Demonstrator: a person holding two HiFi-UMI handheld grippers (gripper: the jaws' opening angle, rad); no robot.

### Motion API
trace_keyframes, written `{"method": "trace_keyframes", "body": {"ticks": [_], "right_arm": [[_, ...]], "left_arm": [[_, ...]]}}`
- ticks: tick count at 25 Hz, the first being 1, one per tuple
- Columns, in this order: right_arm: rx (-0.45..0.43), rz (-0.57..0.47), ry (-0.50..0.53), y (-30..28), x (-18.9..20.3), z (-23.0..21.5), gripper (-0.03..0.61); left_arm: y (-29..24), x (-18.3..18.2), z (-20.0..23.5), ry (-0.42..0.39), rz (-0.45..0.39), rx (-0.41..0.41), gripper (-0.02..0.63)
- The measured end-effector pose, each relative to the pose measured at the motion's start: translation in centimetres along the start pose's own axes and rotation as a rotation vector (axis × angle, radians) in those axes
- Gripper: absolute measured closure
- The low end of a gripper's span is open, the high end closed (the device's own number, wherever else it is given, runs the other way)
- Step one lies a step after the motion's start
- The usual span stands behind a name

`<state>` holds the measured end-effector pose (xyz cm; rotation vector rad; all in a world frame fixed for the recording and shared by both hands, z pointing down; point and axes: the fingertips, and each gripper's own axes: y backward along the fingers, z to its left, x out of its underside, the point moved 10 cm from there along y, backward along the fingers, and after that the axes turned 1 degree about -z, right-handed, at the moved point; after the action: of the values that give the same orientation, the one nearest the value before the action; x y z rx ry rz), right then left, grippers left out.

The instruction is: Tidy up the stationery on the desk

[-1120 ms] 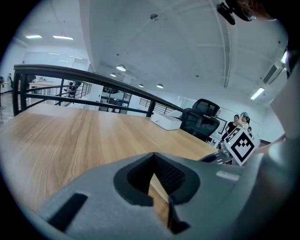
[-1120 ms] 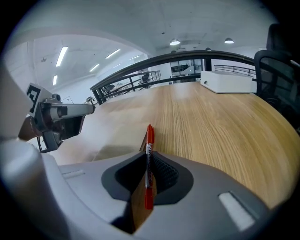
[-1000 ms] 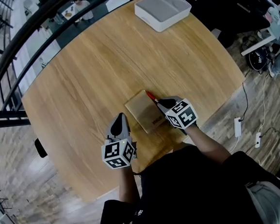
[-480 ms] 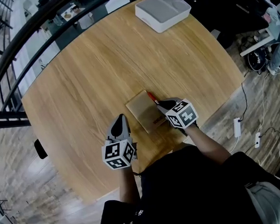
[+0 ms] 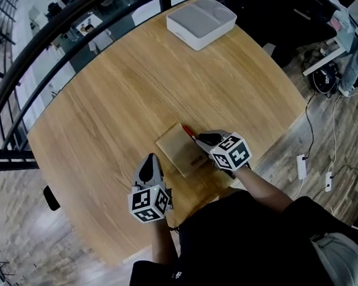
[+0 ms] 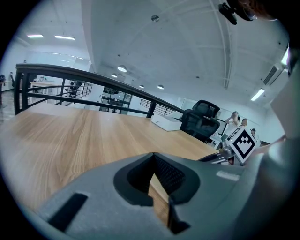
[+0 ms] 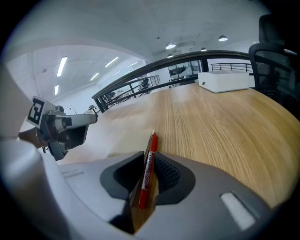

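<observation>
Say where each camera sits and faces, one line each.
Head view: on the person's head, looking steeply down at the table; left gripper, right gripper, dark clothing show.
Left gripper view: on that gripper, facing across the table to the white box; its shut jaws show.
Right gripper view: on that gripper, facing likewise; its jaws clamp a red pen.
Shared: both gripper views show the box and the other gripper.

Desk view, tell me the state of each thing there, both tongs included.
Notebook: closed, flat on the desk.
White box: closed, at the far edge.
Left tongs: shut, empty.
Right tongs: shut on the red pen.
Red pen: gripped, beside the notebook.
</observation>
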<state>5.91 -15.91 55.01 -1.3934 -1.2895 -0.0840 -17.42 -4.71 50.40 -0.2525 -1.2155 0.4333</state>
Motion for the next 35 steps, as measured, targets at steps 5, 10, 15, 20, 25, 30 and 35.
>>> {"method": "trace_keyframes", "body": {"ticks": [5, 10, 15, 20, 25, 30, 35], "right_arm": [[0.002, -0.094, 0.022, 1.4, -1.4, -0.3, 0.501], [0.0, -0.201, 0.031, 3.2, -2.9, -0.7, 0.569], [-0.034, -0.283, 0.019, 5.1, -3.7, -1.2, 0.569], [-0.069, -0.35, 0.03, 7.0, -4.8, -1.2, 0.569], [-0.108, -0.42, 0.049, 8.4, -5.6, -1.4, 0.569], [-0.163, -0.477, 0.071, 9.6, -6.4, -1.2, 0.569], [-0.205, -0.506, 0.096, 10.0, -7.2, -1.0, 0.569]], "left_arm": [[-0.2, -0.2, -0.6, 0.026, -0.031, -0.001, 0.617], [-0.6, -0.7, -1.7, 0.019, -0.05, 0.005, 0.617], [-0.8, -1.3, -2.9, 0.001, -0.07, 0.01, 0.617], [-0.7, -2.1, -4.3, -0.023, -0.098, 0.011, 0.617], [-0.5, -2.8, -5.9, -0.065, -0.124, 0.021, 0.617], [0.1, -3.5, -7.0, -0.081, -0.16, 0.016, 0.617], [0.5, -4.0, -7.5, -0.093, -0.184, 0.002, 0.617]]}}
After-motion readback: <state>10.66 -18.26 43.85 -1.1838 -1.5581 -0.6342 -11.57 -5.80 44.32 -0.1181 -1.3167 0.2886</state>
